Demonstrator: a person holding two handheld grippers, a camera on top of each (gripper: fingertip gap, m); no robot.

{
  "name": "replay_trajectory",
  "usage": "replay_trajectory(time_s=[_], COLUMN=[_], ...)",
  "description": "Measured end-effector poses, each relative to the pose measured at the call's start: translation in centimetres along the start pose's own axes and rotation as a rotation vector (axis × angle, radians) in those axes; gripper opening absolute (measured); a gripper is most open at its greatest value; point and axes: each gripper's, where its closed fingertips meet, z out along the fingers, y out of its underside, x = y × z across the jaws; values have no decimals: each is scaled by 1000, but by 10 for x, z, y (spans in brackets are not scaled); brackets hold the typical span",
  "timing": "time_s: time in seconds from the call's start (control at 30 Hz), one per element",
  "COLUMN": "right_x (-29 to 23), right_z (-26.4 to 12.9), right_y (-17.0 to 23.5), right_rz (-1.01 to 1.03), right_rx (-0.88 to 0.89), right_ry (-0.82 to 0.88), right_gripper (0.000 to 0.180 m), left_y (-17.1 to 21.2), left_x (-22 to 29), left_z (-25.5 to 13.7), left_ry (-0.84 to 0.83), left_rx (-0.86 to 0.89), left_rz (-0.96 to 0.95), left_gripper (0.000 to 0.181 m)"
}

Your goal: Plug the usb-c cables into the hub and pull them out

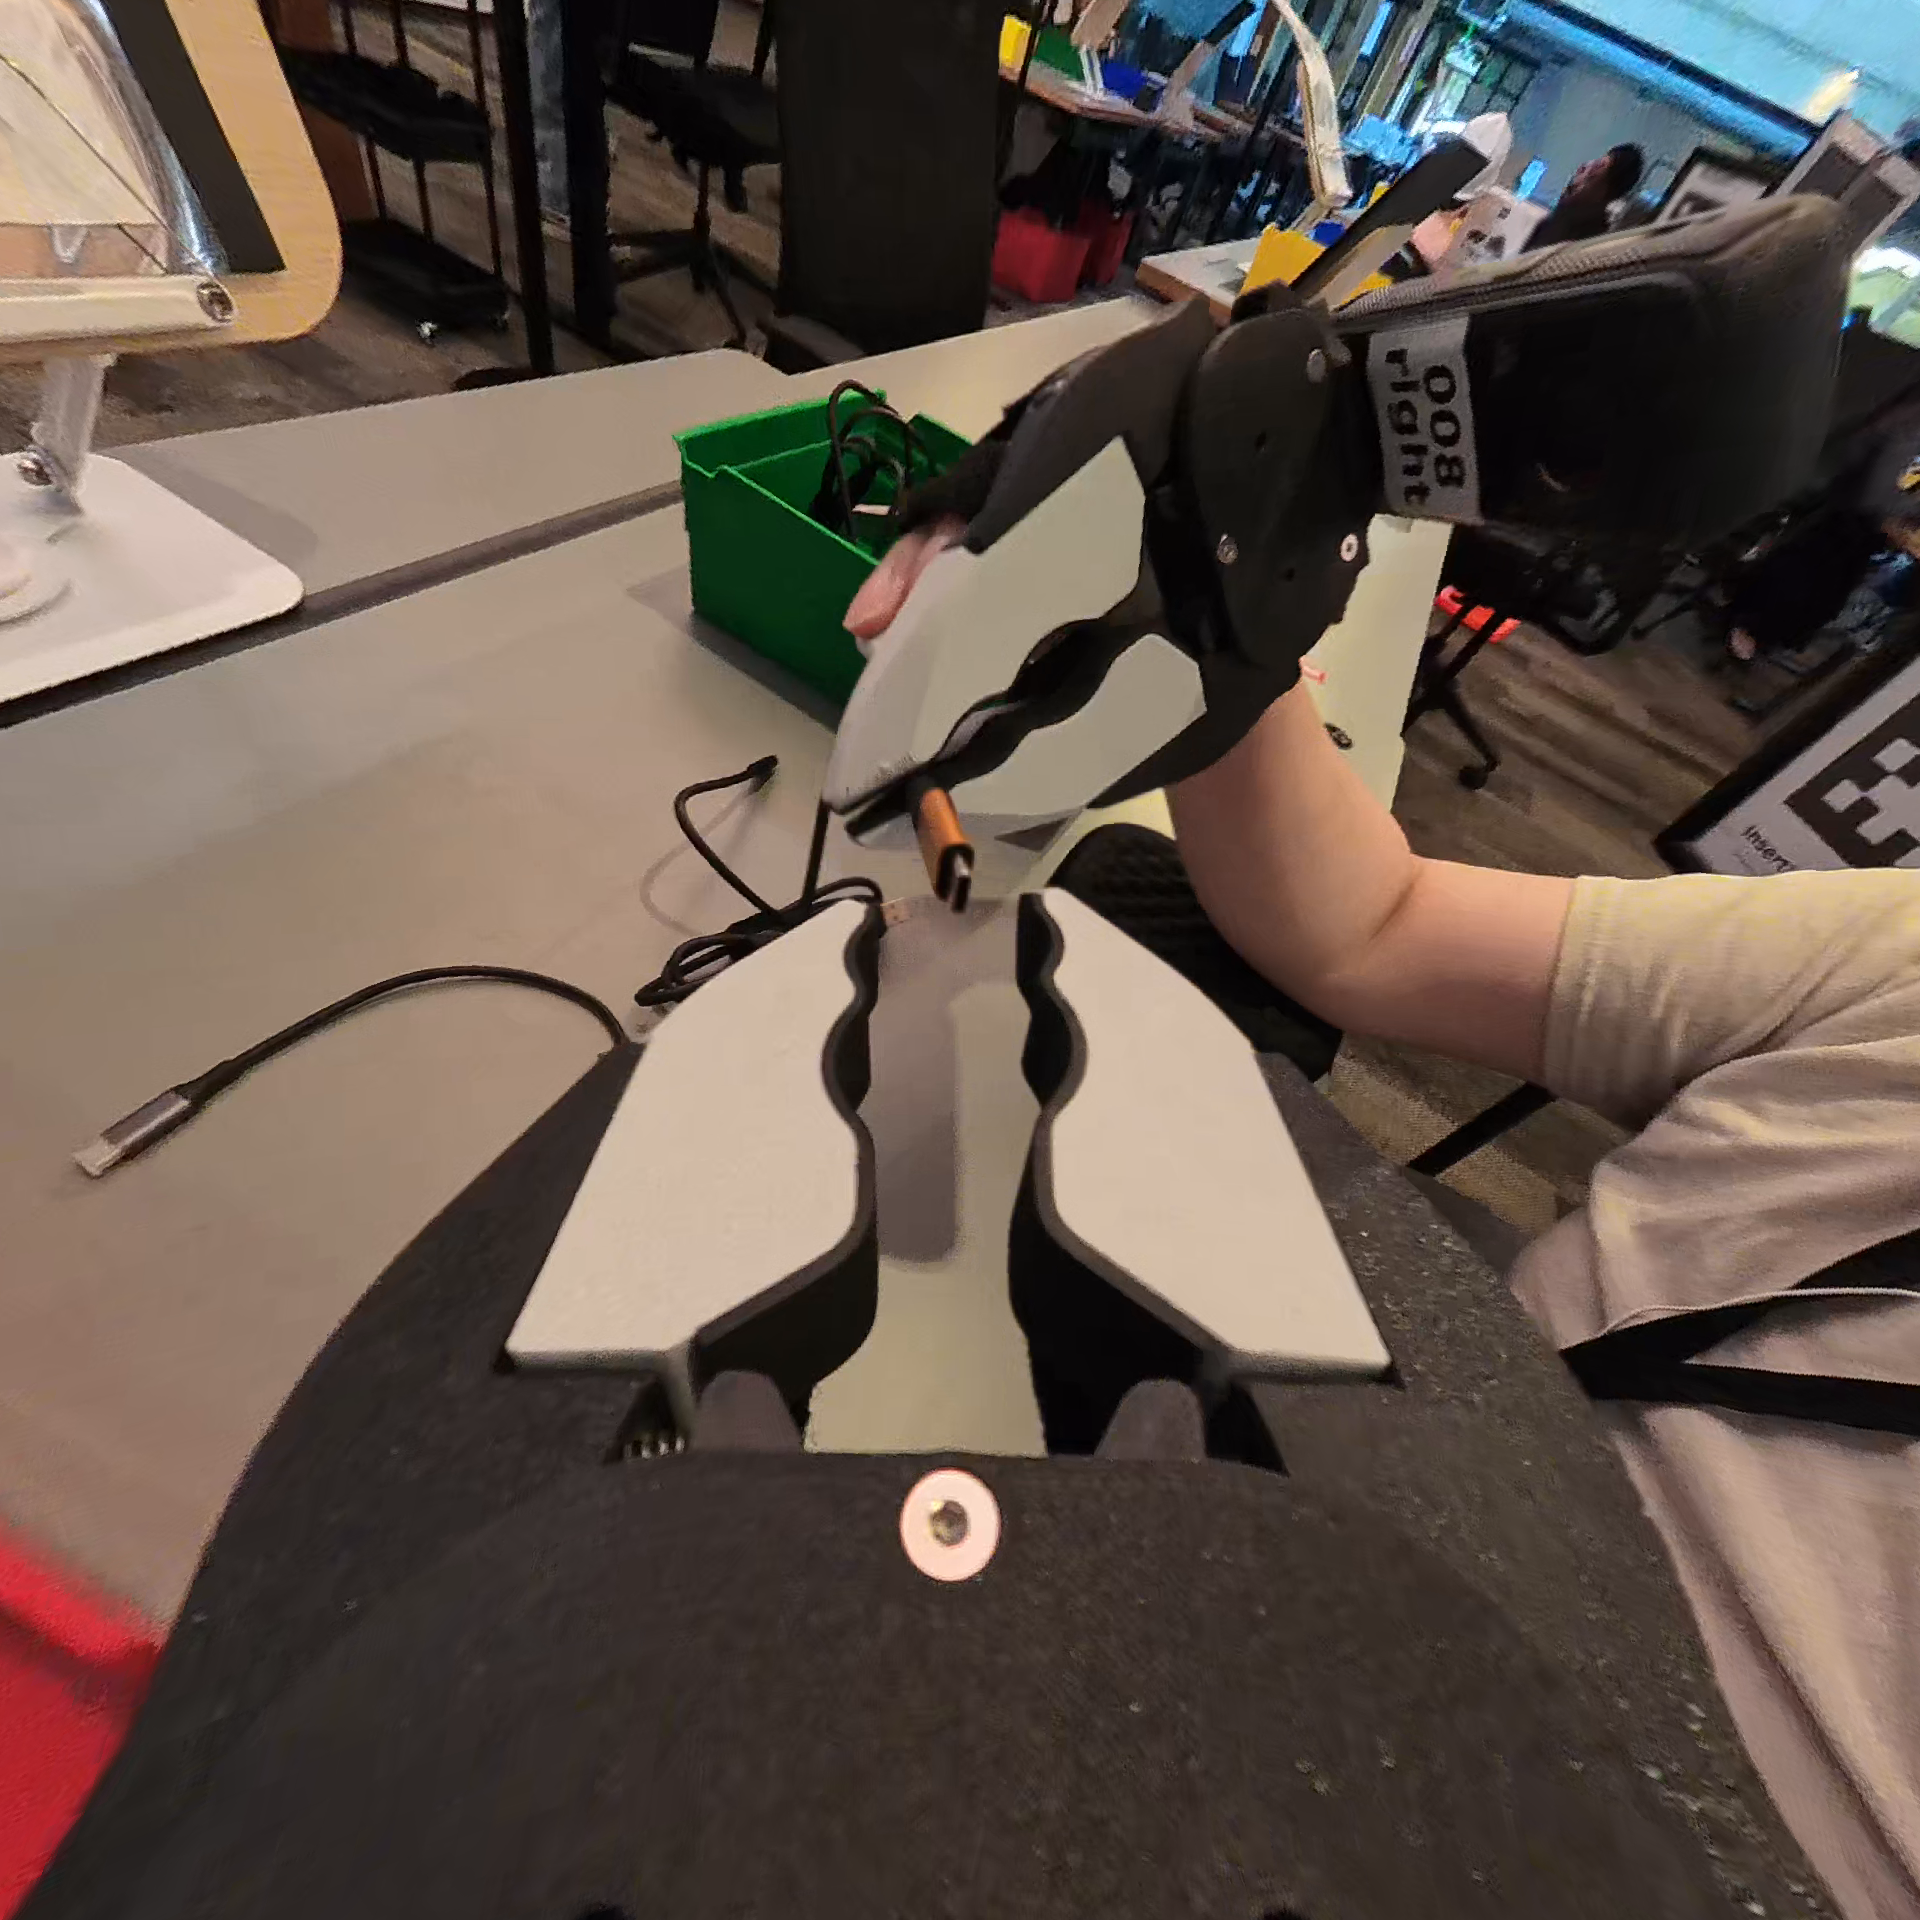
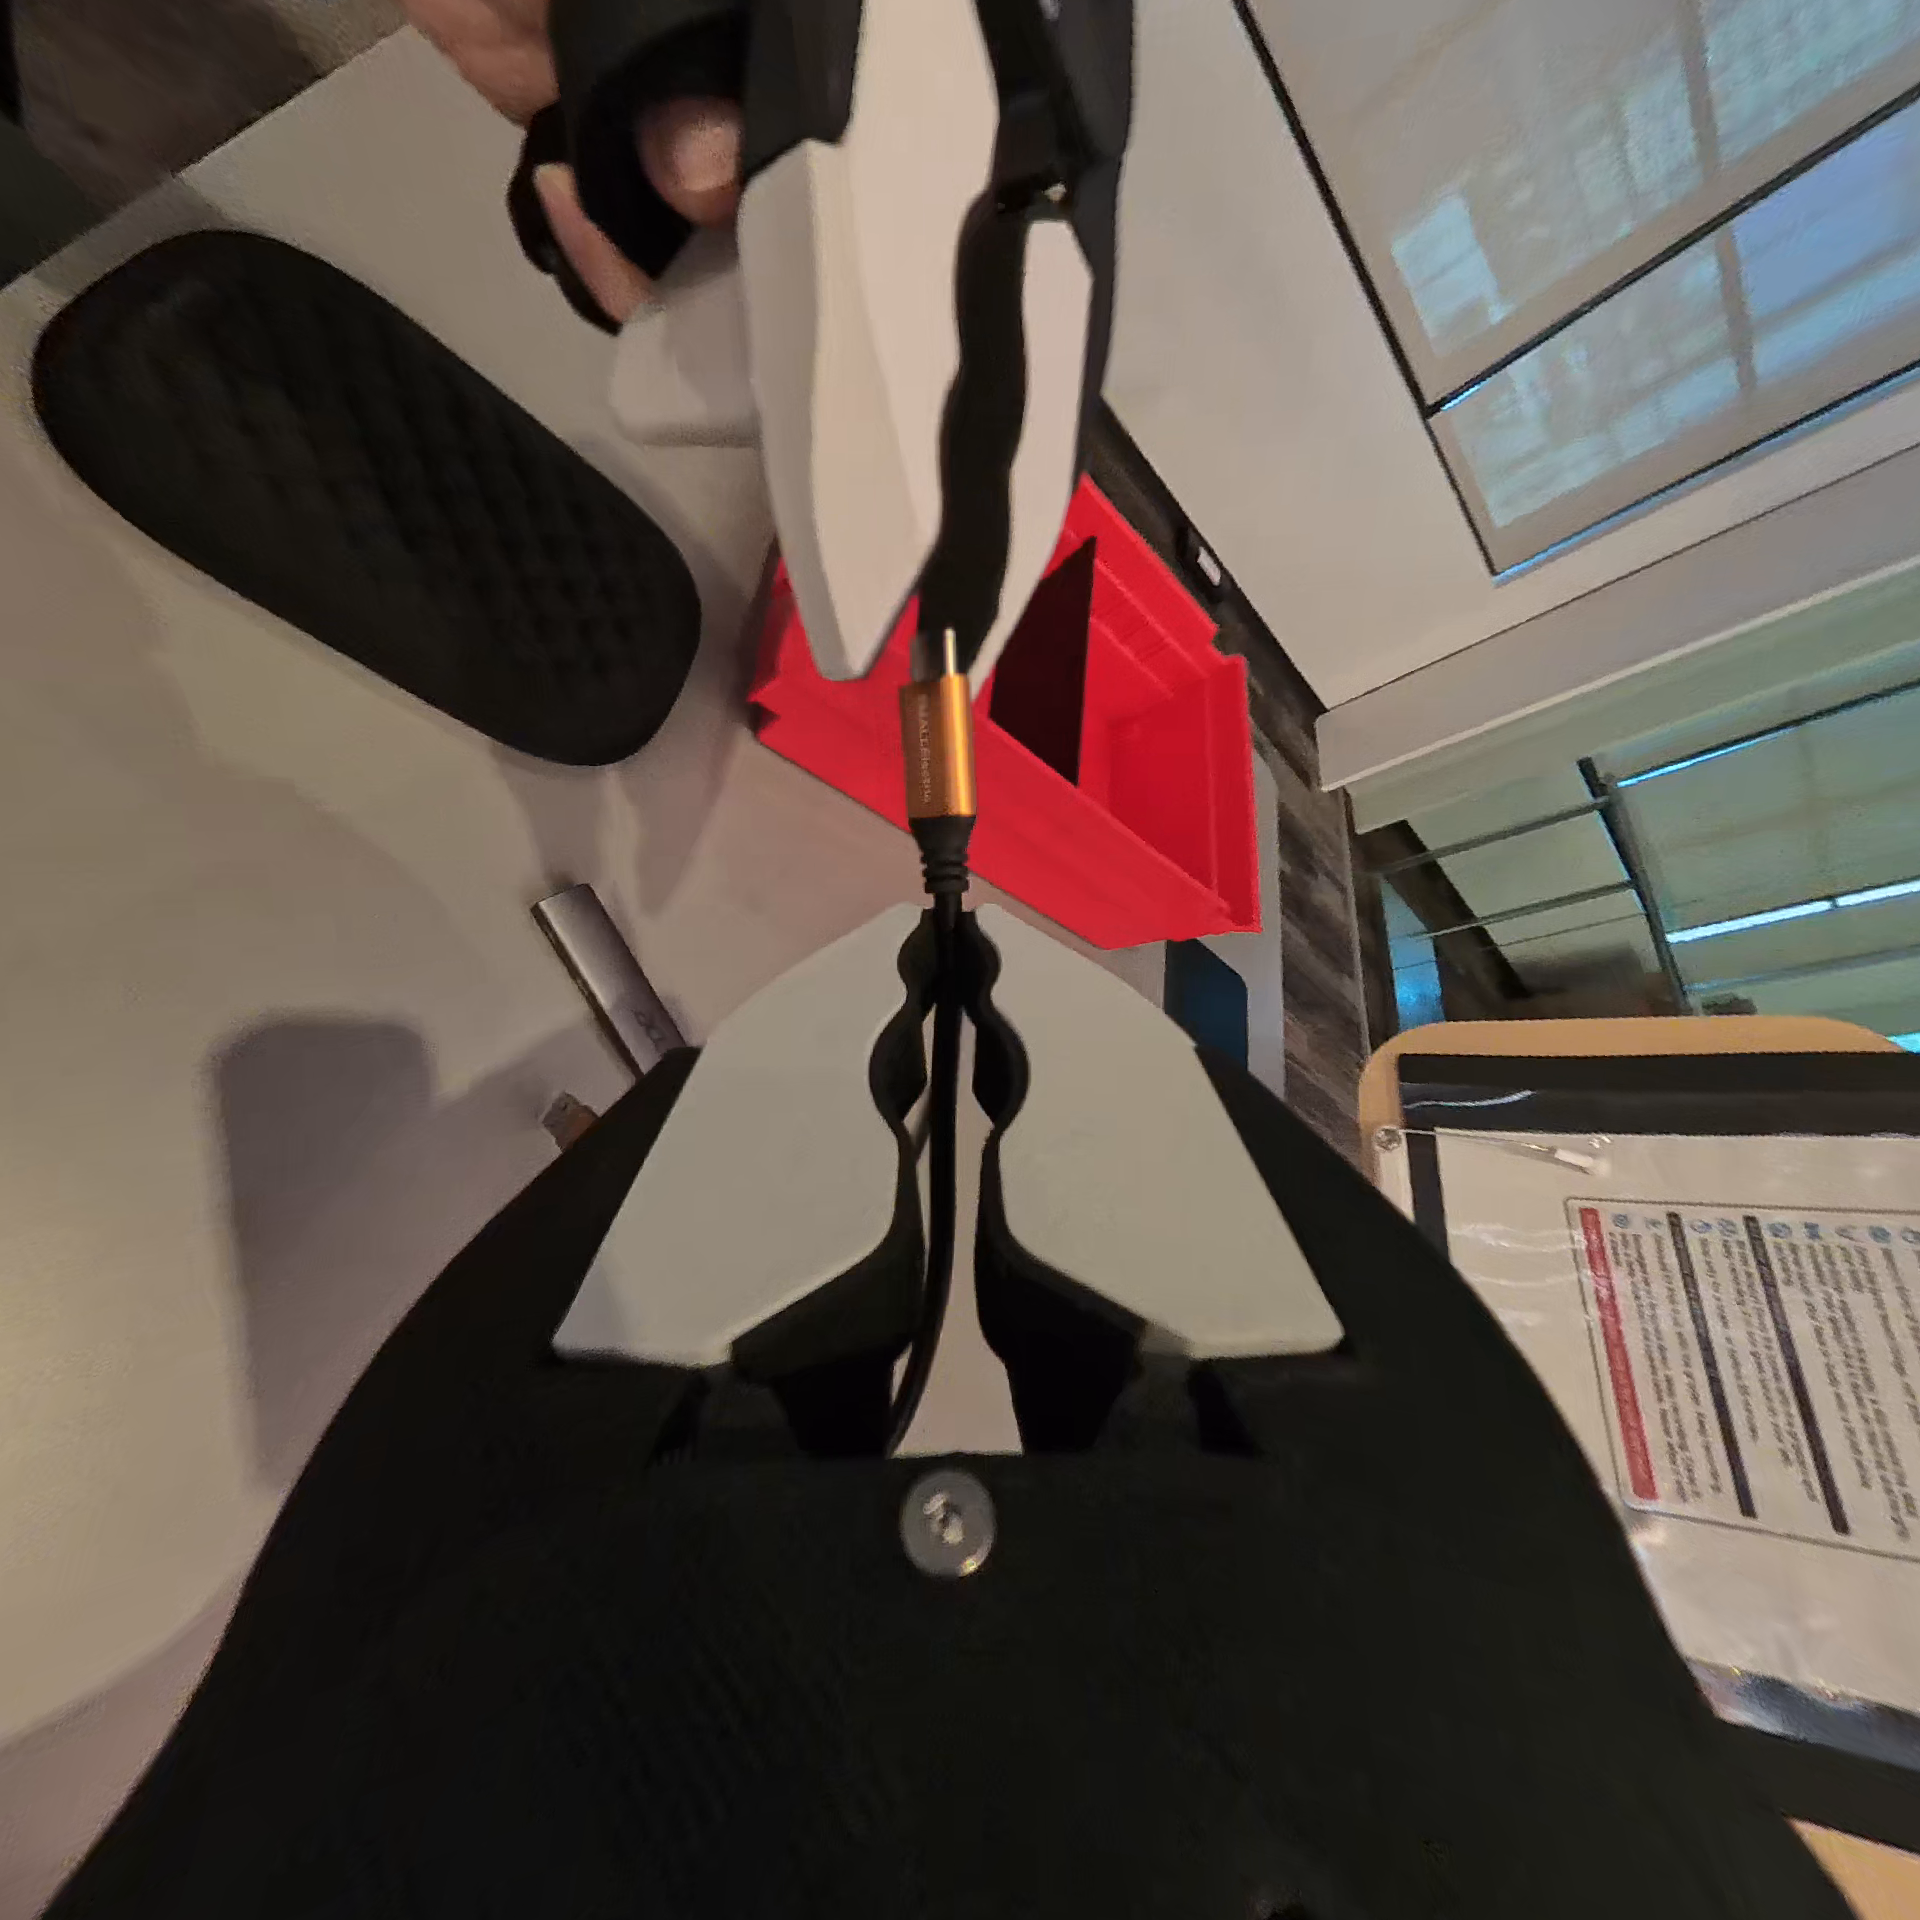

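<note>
My right gripper (image 1: pixel 883 805) is shut on a black cable just behind its orange USB-C plug (image 1: pixel 943 844), which sticks out past the fingertips and points down at my left gripper's tips. In the right wrist view the cable runs between my right gripper's (image 2: pixel 940 914) fingers, and the plug (image 2: pixel 938 748) reaches almost to the left gripper's (image 2: pixel 914 644) tips. My left gripper (image 1: pixel 951 904) is open and empty above the table. A dark grey bar, apparently the hub (image 1: pixel 914 1101), shows through its gap. The silver hub (image 2: pixel 603 977) lies on the table.
A grey plug (image 1: pixel 135 1127) on a black lead and a loose black cable (image 1: pixel 727 862) lie on the grey table (image 1: pixel 364 779). A green bin (image 1: pixel 769 540) holding cables stands behind. A red bin (image 2: pixel 1132 810), a black padded rest (image 2: pixel 353 499) and a monitor stand base (image 1: pixel 125 592) are nearby. Left and right tips are no more than a few centimetres apart. Both grippers' tips are roughly 20 cm from the silver hub (image 2: pixel 603 977).
</note>
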Motion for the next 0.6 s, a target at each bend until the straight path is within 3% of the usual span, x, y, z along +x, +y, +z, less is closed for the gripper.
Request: replay_trajectory(time_s=[0.1,0.23,0.43,0.6], right_x=[2,1,-6,-7], right_z=[-3,-1,0,-40], right_y=[-2,-3,-1,-40], right_rz=[-3,-7,-26,-92], right_rx=[-10,-26,-19,182], right_ry=[13,17,-14,15], right_gripper=[4,4,5,34], left_y=[-2,-6,-4,-19], left_x=[4,3,-1,16], left_z=[2,6,9,-6], left_ry=[8,-25,-72,30], left_rx=[26,34,-16,23], left_rz=[20,63,80,17], left_gripper=[24,7,6,6])
